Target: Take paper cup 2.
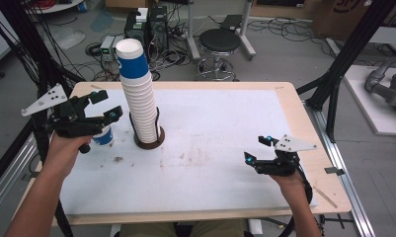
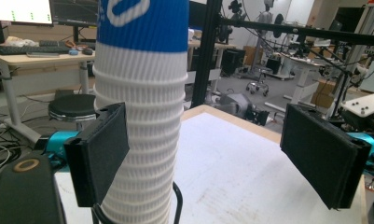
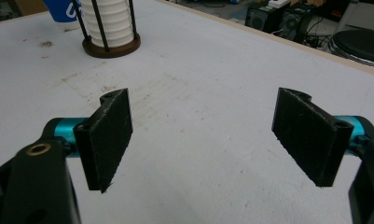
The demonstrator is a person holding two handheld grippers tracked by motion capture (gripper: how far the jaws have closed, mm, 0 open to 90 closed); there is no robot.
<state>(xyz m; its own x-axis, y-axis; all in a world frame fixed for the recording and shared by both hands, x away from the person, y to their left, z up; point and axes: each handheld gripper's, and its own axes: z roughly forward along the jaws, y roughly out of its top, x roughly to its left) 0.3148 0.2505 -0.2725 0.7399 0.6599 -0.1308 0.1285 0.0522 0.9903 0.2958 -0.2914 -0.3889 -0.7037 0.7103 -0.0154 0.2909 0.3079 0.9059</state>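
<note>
Two grippers above a white-topped table. Left gripper at middle left of the high view, raised, jaws spread and holding nothing, aimed toward a tall stack of cups left of frame centre. Stack leaning slightly, white ribbed sleeves below, blue cup on top with white rim at upper left of the frame; base seated in a dark round holder with thin black uprights. From the left gripper view, left gripper wide apart, the stack of cups rising just inside the left-hand pad, whether touching or merely close not clear; the right-hand pad well apart from it. Single blue-and-white cup on the table under the left gripper, partly hidden behind it, just beside the holder. Right gripper at lower right of the high view, low over the table, released, grasping nothing, well apart from the stack. From the right gripper view, right gripper spread over bare scuffed surface, the holder and lower cups at upper left of the frame, blue cup beside them at the top edge.
</note>
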